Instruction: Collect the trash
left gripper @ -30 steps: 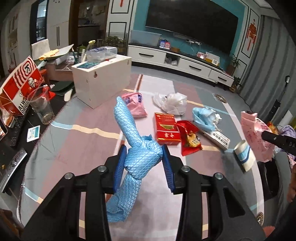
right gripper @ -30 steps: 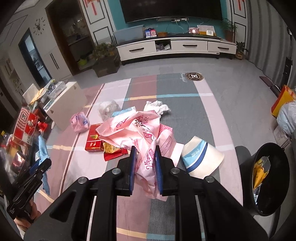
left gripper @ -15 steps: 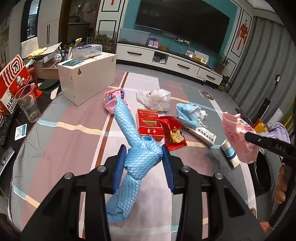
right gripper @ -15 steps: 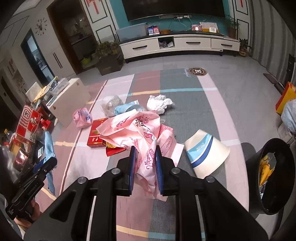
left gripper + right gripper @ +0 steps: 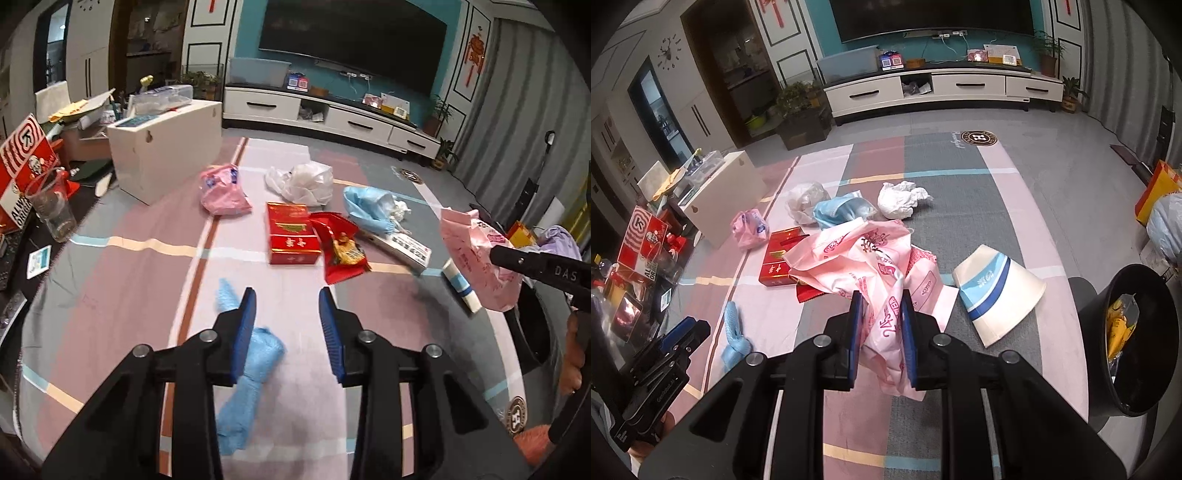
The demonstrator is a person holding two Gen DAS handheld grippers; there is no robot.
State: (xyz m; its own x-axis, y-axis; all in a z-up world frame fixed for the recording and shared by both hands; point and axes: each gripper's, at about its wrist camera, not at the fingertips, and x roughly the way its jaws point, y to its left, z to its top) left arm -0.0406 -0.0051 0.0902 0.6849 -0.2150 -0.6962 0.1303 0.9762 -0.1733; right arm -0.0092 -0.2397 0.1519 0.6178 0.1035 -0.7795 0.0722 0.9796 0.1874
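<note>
A knotted light-blue cloth (image 5: pixel 264 350) lies on the striped rug (image 5: pixel 147 266), just below and left of my left gripper (image 5: pixel 287 295). Its jaws are closing with nothing between the blue pads. In the right wrist view the same cloth (image 5: pixel 733 332) lies beside the left gripper (image 5: pixel 689 328). My right gripper (image 5: pixel 881 299) is shut on a crumpled pink plastic bag (image 5: pixel 857 254), held above the rug. From the left wrist view that bag (image 5: pixel 469 251) hangs at the right gripper's tip (image 5: pixel 495 253).
More litter lies on the rug: a red box (image 5: pixel 291 236), a red wrapper (image 5: pixel 340 247), a white bag (image 5: pixel 306 181), a blue bag (image 5: pixel 369 206), a small pink bag (image 5: pixel 221 192), a paper cup (image 5: pixel 997 288). A black bin (image 5: pixel 1093 306) stands right. A white box (image 5: pixel 166 147) stands left.
The blue cloth has left the left gripper's pads and dropped onto the rug. The right gripper keeps its hold on the pink bag and has stayed put.
</note>
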